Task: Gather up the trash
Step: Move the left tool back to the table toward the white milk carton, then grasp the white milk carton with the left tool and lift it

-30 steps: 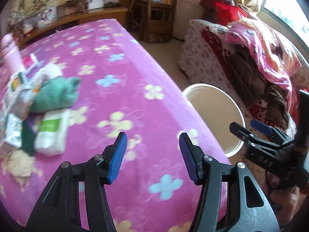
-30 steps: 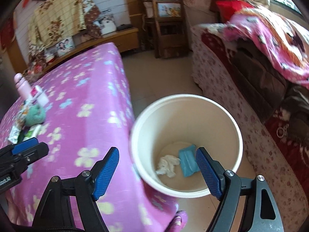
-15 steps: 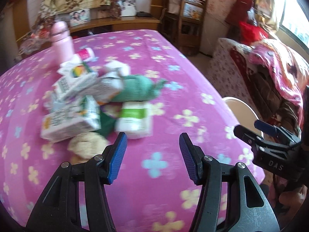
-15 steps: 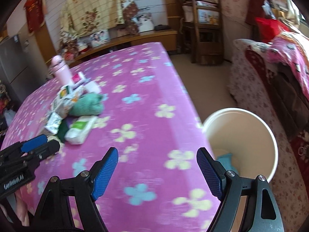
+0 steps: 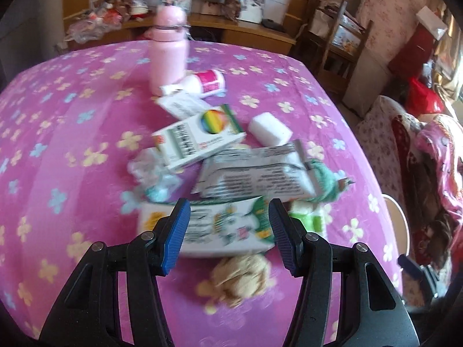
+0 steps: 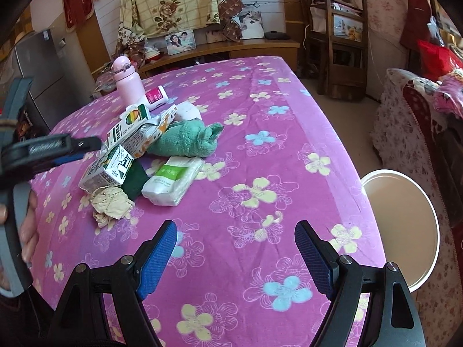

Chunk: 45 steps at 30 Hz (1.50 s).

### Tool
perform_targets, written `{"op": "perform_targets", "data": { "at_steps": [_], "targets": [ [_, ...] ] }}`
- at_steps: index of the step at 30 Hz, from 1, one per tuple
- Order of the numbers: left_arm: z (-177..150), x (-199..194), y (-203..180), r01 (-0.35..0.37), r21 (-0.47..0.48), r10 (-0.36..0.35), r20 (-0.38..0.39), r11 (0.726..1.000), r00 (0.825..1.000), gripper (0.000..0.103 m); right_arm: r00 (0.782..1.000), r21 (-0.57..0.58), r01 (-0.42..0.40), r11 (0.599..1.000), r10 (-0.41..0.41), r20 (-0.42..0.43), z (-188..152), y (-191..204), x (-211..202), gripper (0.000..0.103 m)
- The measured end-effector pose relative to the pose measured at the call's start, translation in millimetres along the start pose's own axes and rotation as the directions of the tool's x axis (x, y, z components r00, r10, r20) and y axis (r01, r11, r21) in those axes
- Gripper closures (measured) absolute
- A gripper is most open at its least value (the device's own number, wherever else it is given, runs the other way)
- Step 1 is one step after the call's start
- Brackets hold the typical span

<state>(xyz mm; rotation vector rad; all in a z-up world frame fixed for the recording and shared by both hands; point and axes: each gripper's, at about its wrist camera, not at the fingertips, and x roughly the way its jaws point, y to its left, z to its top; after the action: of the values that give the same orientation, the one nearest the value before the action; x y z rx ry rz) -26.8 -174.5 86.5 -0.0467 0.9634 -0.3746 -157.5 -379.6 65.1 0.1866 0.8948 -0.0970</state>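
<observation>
Left gripper [image 5: 228, 232] spread wide, blue pads [image 5: 176, 235] apart and holding nothing, hovering over the near edge of the trash pile; between the pads, a flat carton [image 5: 214, 227] printed in green and white, blurred, contact impossible to tell; just below it, nearer the tool, a crumpled beige paper ball [image 5: 241, 274]; beyond the carton, a silver wrapper [image 5: 254, 175], a white box with a rainbow disc [image 5: 198, 138], a green cloth [image 5: 325, 180] to the right, a pink bottle [image 5: 167, 56] furthest out.

Right gripper [image 6: 235, 256] likewise gaping, empty, above bare pink flowered cloth [image 6: 277, 156], well apart from the pile; ahead and to its left, a white tissue pack [image 6: 173, 180], the paper ball, the carton; to its right and lower, off the table edge, a white bucket [image 6: 432, 232], interior not visible from here.
</observation>
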Motion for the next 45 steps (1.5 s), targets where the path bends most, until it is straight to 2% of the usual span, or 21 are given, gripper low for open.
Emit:
{"op": "perform_targets", "data": {
  "at_steps": [3,6,8,11,15,18,21,25,28,32,36,41,43,45],
  "targets": [
    [3,12,-23,-0.003,0.065,0.004,-0.011,0.998,1.0,0.048,1.0,0.008,0.002,1.0,-0.002,-0.012,1,-2,5,0.021],
    [0,25,-29,-0.09,0.117,0.093,-0.025,0.989,0.995,0.048,1.0,0.014,0.0,1.0,0.001,-0.025,1,-3,8,0.021],
    [-2,24,-13,-0.115,0.098,0.119,-0.033,0.988,0.992,0.048,1.0,0.011,-0.005,1.0,0.005,-0.028,1,-2,10,0.021],
    [-11,9,13,-0.074,0.09,0.08,-0.06,0.993,0.995,0.047,0.999,0.009,-0.021,1.0,0.021,-0.035,2,3,14,0.021],
    [-34,-8,45,-0.141,0.141,0.156,-0.103,0.98,0.982,0.047,0.998,0.003,-0.051,0.999,0.051,-0.043,2,14,19,0.021],
    [-53,-22,70,-0.148,0.157,0.169,-0.13,0.976,0.977,0.047,0.996,-0.019,-0.073,0.997,0.072,-0.043,2,28,19,0.021],
    [-63,-34,99,-0.095,0.087,0.109,-0.176,0.992,0.978,0.047,0.995,-0.047,-0.085,0.995,0.082,-0.048,0,39,20,0.021],
    [-70,-51,125,-0.055,-0.039,0.048,-0.163,0.998,0.986,0.047,0.992,-0.053,-0.109,0.993,0.106,-0.061,0,49,23,0.021],
    [-72,-61,137,-0.013,-0.13,-0.004,-0.127,0.991,0.992,0.047,0.988,-0.057,-0.139,0.989,0.134,-0.072,0,55,25,0.021],
    [-64,-60,144,0.012,-0.237,-0.034,-0.087,0.971,0.996,0.047,0.981,-0.081,-0.176,0.981,0.168,-0.095,-3,69,29,0.021],
    [-56,-50,150,0.001,-0.35,-0.016,-0.04,0.937,0.999,0.047,0.979,-0.098,-0.186,0.978,0.175,-0.109,-7,77,31,0.021],
    [-55,-31,154,-0.043,-0.471,0.034,-0.028,0.881,0.999,0.047,0.977,-0.104,-0.193,0.976,0.181,-0.114,-8,75,31,0.021],
    [-51,-24,152,-0.055,-0.489,0.05,-0.023,0.871,0.998,0.047,0.976,-0.096,-0.196,0.976,0.185,-0.115,-8,73,32,0.021],
    [-45,-15,148,-0.094,-0.479,0.089,-0.032,0.873,0.996,0.046,0.974,-0.091,-0.201,0.975,0.19,-0.121,-8,73,33,0.021]
  ]
}}
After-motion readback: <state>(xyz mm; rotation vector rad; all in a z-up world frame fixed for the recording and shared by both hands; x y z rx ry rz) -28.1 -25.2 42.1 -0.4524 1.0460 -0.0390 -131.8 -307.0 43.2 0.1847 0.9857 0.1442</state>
